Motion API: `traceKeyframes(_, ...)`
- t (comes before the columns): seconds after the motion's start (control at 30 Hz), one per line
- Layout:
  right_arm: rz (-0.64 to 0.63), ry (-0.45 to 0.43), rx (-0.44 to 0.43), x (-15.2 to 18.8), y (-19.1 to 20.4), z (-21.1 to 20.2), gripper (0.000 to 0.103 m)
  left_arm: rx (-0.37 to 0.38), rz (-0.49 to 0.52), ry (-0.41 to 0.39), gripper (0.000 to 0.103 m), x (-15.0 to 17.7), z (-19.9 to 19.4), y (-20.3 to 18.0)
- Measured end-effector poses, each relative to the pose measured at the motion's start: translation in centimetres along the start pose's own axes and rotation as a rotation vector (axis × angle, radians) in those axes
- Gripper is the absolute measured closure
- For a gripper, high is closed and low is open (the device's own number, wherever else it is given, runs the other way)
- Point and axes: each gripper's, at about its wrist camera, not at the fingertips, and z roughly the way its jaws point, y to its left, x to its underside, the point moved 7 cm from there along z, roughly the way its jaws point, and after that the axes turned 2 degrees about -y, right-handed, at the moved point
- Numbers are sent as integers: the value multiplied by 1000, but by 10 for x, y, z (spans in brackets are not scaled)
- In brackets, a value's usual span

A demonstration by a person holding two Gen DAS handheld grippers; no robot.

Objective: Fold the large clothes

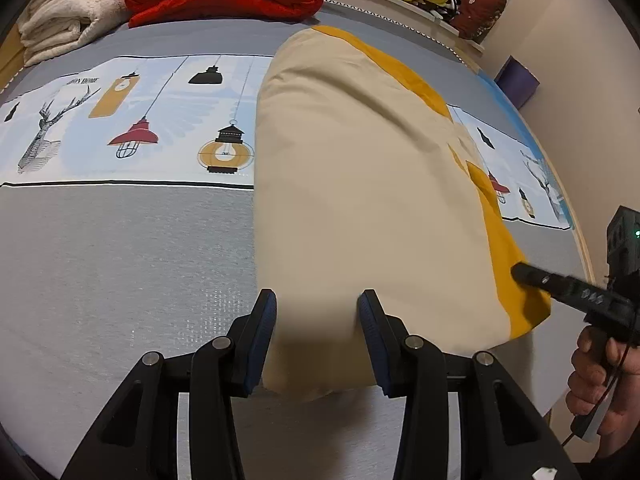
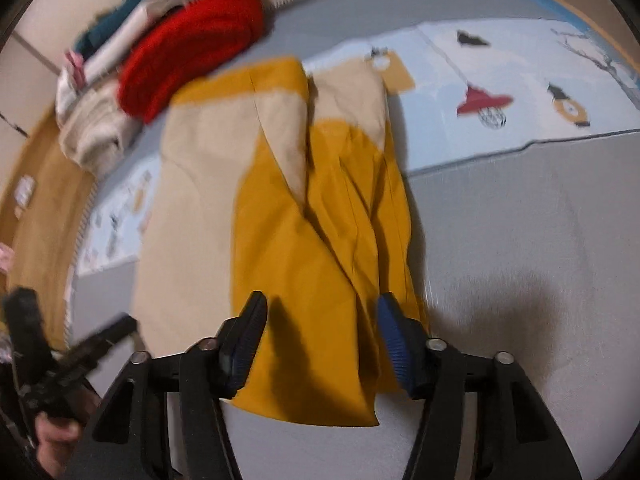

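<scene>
Both tongs stand open over the folded beige and mustard-yellow cloth garment on the grey printed bed cover: left tongs straddling beige, right tongs straddling yellow.

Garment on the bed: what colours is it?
Beige and mustard yellow garment; right wrist view shows both best.
</scene>
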Motion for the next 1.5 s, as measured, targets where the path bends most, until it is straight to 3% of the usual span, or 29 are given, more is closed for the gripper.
traceKeyframes(0.03, -21, 1, 13, 1, 3, 0, 71, 0, -1, -2, 63, -1, 0, 1)
traceKeyframes(0.07, -37, -11, 13, 0, 5, -4, 89, -1, -2, -4, 63, -1, -1, 2)
traceKeyframes(0.1, -57, -38, -4, -2, 10, -12, 96, -1, -6, -6, 63, -2, -1, 3)
traceKeyframes(0.17, -72, -113, -32, -10, 19, -34, 98, 5, -11, -8, 63, -4, -1, 4)
traceKeyframes(0.27, -31, -305, -105, -25, 23, -87, 99, 29, -12, -23, 63, -7, -2, 2)
traceKeyframes(0.3, -14, -327, -66, -26, 14, -92, 99, 31, -10, -20, 63, -7, 0, 1)
traceKeyframes(0.33, 13, -309, -10, -24, 2, -86, 99, 29, -3, -7, 62, -4, 4, -1)
traceKeyframes(0.4, 101, -140, 70, -9, -32, -46, 99, 18, 15, 41, 61, 4, 18, -3)
traceKeyframes(0.43, 166, -59, 69, 2, -49, -23, 99, 19, 18, 62, 61, 7, 23, -4)
traceKeyframes(0.47, 190, -41, 68, 5, -56, -13, 99, 19, 14, 62, 61, 6, 23, -4)
traceKeyframes(0.63, 158, -90, 61, -1, -55, -17, 99, 73, 59, 34, 61, 2, 11, -17)
traceKeyframes(0.7, 152, -93, 71, -1, -55, -15, 99, 19, 151, 93, 60, 18, 29, -18)
traceKeyframes(0.8, 156, -64, 92, 3, -56, -6, 99, 11, 191, 148, 56, 33, 43, -16)
traceKeyframes(0.97, 143, -18, 146, 8, -62, 11, 94, 50, 153, 147, 54, 34, 36, -15)
traceKeyframes(1.03, 144, 1, 166, 12, -65, 16, 78, 72, 81, 150, 40, 34, 39, -4)
traceKeyframes(1.07, 148, 15, 167, 14, -66, 19, 70, 90, 36, 156, 37, 33, 42, 1)
traceKeyframes(1.13, 163, 41, 145, 20, -68, 25, 65, 183, -94, 189, 35, 38, 52, 10)
traceKeyframes(1.2, 174, 50, 127, 24, -70, 29, 64, 266, -184, 216, 39, 43, 63, 12)
traceKeyframes(1.23, 176, 53, 120, 25, -70, 30, 64, 280, -193, 211, 46, 44, 64, 11)
traceKeyframes(1.27, 175, 53, 115, 25, -69, 31, 64, 280, -178, 195, 48, 43, 64, 8)
traceKeyframes(1.33, 168, 52, 106, 25, -66, 33, 69, 271, -123, 160, 60, 40, 59, 1)
traceKeyframes(1.37, 165, 46, 92, 23, -64, 34, 84, 274, -91, 137, 63, 39, 55, -2)
traceKeyframes(1.4, 162, 36, 70, 22, -59, 33, 89, 273, -64, 118, 66, 39, 50, -4)
traceKeyframes(1.5, 124, 11, 56, 20, -39, 30, 91, 269, -20, 84, 68, 35, 33, -2)
